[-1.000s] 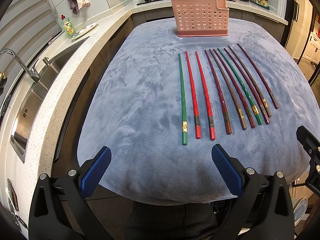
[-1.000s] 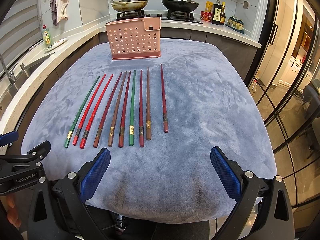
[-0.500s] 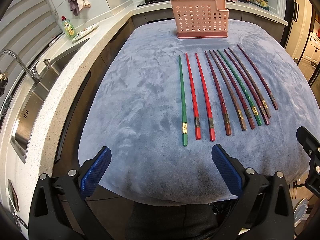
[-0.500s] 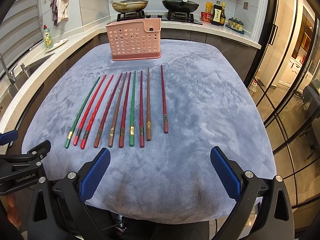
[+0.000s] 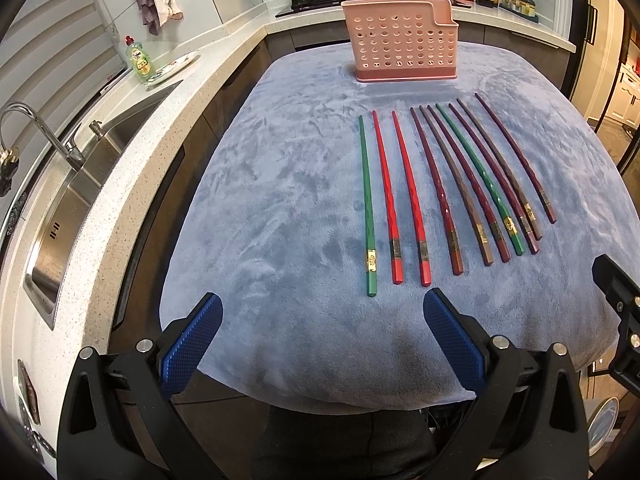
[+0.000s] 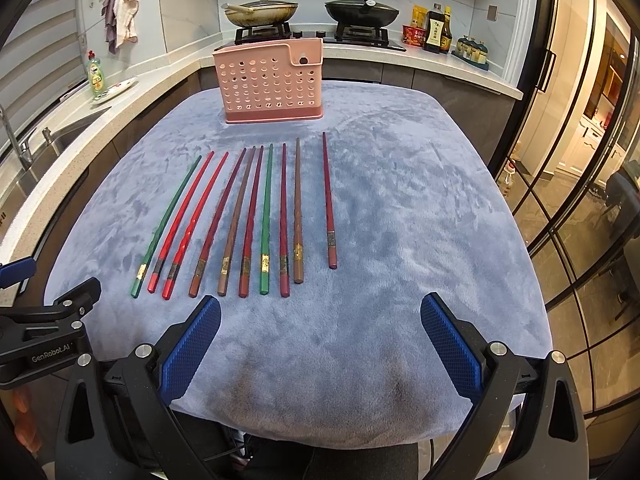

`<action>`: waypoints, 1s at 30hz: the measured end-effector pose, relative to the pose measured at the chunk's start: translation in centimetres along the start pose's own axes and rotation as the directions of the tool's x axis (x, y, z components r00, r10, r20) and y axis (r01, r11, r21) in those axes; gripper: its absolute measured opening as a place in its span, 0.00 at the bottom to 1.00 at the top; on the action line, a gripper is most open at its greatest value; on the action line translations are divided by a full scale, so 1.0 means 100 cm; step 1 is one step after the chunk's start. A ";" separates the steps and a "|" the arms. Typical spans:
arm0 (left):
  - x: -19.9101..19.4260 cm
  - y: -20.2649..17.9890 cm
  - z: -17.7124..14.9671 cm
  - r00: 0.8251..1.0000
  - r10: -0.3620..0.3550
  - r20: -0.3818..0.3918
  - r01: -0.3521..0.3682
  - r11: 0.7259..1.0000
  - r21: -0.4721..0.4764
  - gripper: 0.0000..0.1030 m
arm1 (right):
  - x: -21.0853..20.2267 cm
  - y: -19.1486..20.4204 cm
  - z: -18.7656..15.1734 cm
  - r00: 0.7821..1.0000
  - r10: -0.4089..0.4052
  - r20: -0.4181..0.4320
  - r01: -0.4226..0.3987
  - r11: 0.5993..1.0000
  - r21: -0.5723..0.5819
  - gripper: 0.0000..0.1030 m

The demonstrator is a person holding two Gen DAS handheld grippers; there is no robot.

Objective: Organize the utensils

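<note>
Currently idle | left tongs (image 5: 318,330) and right tongs (image 6: 320,330): wide, empty, at near tabletop edge | chopsticks (image 6: 244,216): mid-tabletop row, holder (image 6: 269,82) at far edge | risk: close spacing, double pick; plush cloth (image 6: 400,220), slip.

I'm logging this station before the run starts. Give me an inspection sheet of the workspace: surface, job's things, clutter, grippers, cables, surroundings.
Surface: grey-blue cloth covering the table, slightly rumpled.
Job's things: ten chopsticks lying side by side, thick ends toward the grippers; two green, two bright red, the rest dark red or brown. Pink caddy upright at the far edge, nothing seen sticking out of it.
Clutter: nothing seen on the cloth.
Grippers: left gripper and right gripper both open, empty, at the near edge.
Cables: nothing seen.
Surroundings: sink to the left, soap bottle, two pans on the stove, glass doors on the right.
</note>
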State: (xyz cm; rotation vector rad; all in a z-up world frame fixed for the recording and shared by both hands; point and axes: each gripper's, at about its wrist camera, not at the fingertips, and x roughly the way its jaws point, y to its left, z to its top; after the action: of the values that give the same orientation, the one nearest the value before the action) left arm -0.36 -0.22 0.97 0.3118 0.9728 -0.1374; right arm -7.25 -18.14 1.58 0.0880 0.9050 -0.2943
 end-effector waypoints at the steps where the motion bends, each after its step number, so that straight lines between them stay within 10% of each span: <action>1: 0.000 0.000 0.000 1.000 0.001 0.002 -0.001 1.000 0.000 0.93 | 0.000 0.000 0.000 1.000 0.000 0.001 0.000 1.000 0.000 0.93; 30: 0.062 0.032 0.006 0.994 -0.105 -0.020 0.101 0.984 -0.150 0.93 | 0.028 -0.031 0.011 0.999 -0.040 0.006 0.040 0.996 0.082 0.93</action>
State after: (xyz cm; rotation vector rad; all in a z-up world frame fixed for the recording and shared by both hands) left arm 4.42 2.79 -3.21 0.1269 1.0208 -0.1541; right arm -5.72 -21.93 0.23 0.1445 0.8882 -0.3688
